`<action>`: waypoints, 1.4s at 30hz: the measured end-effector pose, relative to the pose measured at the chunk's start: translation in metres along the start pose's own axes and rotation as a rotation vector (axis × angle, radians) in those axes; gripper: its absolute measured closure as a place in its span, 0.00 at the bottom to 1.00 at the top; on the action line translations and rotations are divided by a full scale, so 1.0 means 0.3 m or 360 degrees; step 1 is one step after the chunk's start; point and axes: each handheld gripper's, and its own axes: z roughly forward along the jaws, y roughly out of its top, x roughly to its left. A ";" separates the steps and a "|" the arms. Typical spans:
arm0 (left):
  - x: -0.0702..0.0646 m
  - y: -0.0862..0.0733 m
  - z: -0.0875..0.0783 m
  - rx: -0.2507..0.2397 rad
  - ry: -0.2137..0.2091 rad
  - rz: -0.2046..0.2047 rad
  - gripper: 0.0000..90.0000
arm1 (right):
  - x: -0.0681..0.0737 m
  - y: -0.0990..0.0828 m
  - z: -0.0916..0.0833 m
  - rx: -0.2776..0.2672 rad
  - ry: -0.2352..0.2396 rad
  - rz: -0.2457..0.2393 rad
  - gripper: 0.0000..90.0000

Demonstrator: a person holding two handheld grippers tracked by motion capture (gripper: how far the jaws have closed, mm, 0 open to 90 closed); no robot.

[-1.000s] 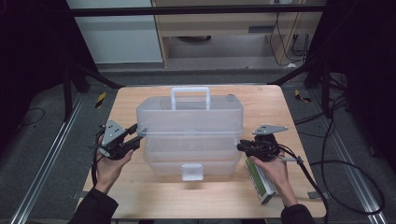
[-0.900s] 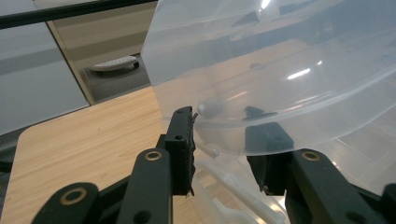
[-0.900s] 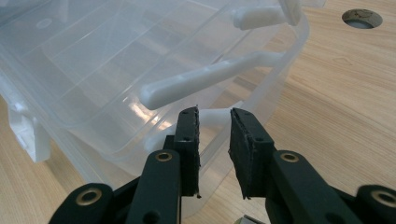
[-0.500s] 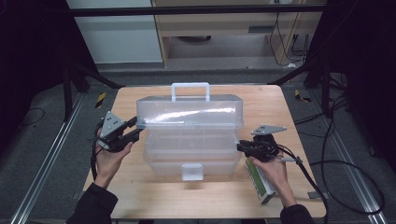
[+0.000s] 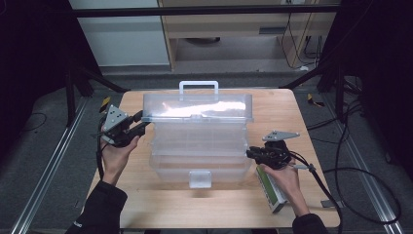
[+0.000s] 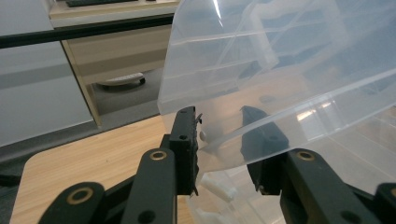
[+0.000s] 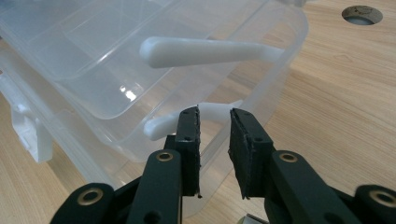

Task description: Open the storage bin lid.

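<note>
From above, the clear plastic box (image 5: 197,146) sat mid-table (image 5: 311,195), its lid (image 5: 197,108) raised. In my left gripper (image 6: 219,140) view, the jaws, just closing, clamped the lid's corner. In my right gripper (image 7: 214,140) view, the jaws gripped the box's end wall.

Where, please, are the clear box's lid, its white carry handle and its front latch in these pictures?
lid (image 5: 197,108), high view, middle of the raised clear panel.
carry handle (image 5: 198,84), high view, top bar of the white loop.
front latch (image 5: 200,179), high view, centre of the white tab.
</note>
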 end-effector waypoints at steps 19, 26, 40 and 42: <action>0.010 0.049 0.029 -0.0005 0.0063 0.0048 0.74 | 0.001 0.000 -0.001 -0.0001 0.0007 0.0019 0.82; 0.014 0.065 0.042 -0.0010 0.0073 0.0031 0.74 | 0.005 0.003 -0.004 0.0007 0.0008 0.0011 0.83; 0.029 0.115 0.083 0.0011 0.0130 0.0070 0.76 | 0.005 0.003 -0.005 0.0008 0.0009 0.0003 0.83; 0.027 0.119 0.088 0.0013 0.0147 0.0079 0.77 | 0.005 0.003 -0.004 0.0007 0.0007 -0.0001 0.83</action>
